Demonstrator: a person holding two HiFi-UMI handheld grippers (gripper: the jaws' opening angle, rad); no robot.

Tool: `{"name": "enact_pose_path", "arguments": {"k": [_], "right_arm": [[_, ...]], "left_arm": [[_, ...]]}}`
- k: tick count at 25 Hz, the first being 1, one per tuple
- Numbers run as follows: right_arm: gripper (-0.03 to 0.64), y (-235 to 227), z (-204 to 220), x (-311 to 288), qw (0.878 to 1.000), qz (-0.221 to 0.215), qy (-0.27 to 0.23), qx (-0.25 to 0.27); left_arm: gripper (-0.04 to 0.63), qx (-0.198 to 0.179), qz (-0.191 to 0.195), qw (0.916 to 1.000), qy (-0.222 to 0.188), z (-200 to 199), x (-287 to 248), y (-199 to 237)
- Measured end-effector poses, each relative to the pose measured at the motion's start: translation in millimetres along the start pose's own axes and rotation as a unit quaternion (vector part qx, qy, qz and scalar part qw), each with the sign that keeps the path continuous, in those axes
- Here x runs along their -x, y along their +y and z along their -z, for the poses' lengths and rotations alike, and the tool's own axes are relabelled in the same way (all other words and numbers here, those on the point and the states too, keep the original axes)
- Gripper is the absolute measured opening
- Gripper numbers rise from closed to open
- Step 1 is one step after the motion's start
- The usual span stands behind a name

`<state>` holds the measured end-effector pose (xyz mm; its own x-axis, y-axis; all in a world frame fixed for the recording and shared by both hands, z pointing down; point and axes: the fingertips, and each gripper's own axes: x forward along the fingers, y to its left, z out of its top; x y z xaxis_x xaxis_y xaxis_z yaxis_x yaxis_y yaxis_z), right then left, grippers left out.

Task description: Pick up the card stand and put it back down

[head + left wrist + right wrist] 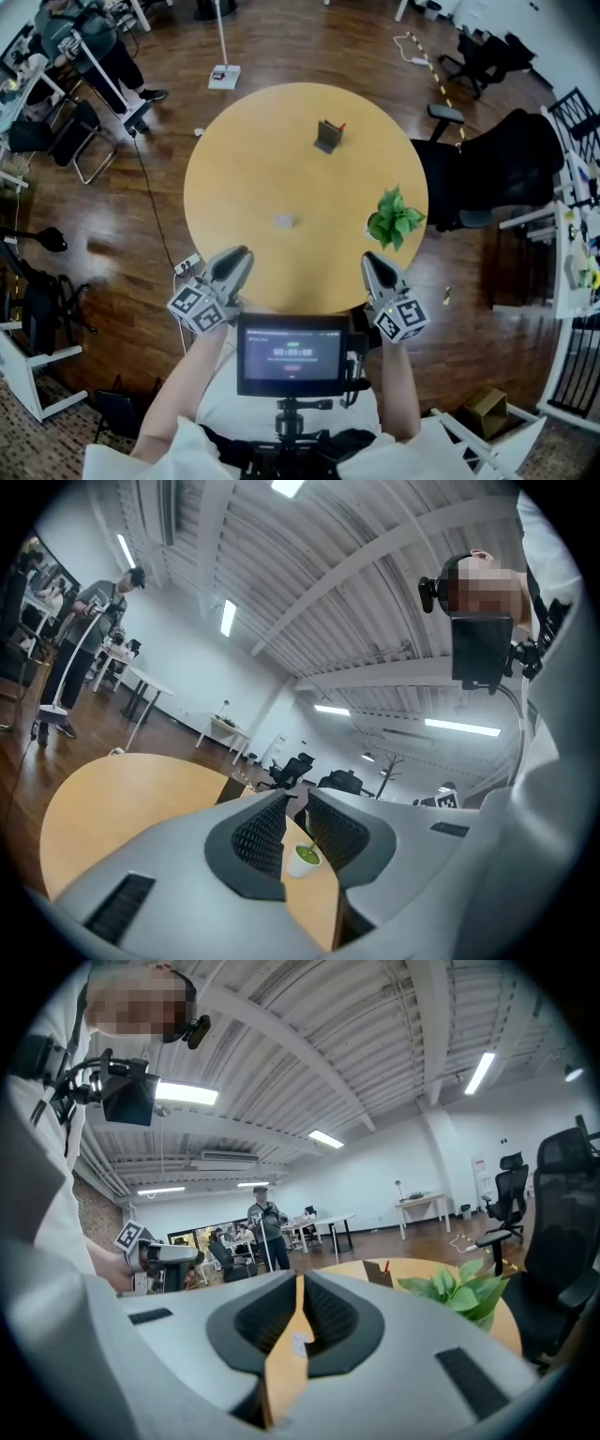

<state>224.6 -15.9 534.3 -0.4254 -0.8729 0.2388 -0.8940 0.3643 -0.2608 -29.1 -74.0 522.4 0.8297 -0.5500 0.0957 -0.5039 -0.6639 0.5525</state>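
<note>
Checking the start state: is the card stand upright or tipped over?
Upright: the card stand rests on its base on the table, with nothing touching it.

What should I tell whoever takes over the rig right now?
Left gripper: jaws slightly apart, empty, at the near edge of the round table.
Right gripper: shut, empty, near the potted plant.
Card stand: standing on the table's far side, clear of both grippers.
Done: nothing yet, by the look of it.
Left: reach across, pick the stand up, set it back down.

Bright ovhd strip lights [183, 1093]; fisheye, dark corners.
</note>
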Motion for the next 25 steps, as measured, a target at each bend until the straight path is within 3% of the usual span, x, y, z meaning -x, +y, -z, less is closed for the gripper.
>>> {"name": "enact_pose_path", "arguments": {"k": [10,25], "right_arm": [[0.032,-4.5,-6.9,-27.6,1.0,0.026,0.002,-0.003],[0.04,8.1,-4.1,-89.5,1.0,0.026,0.015,-0.001]], "left_arm": [[0.095,0.034,-0.015,0.9984,0.044,-2.1,-16.1,52.5],[0.095,0.005,-0.026,0.9959,0.086,-15.9,1.2,109.5]]}}
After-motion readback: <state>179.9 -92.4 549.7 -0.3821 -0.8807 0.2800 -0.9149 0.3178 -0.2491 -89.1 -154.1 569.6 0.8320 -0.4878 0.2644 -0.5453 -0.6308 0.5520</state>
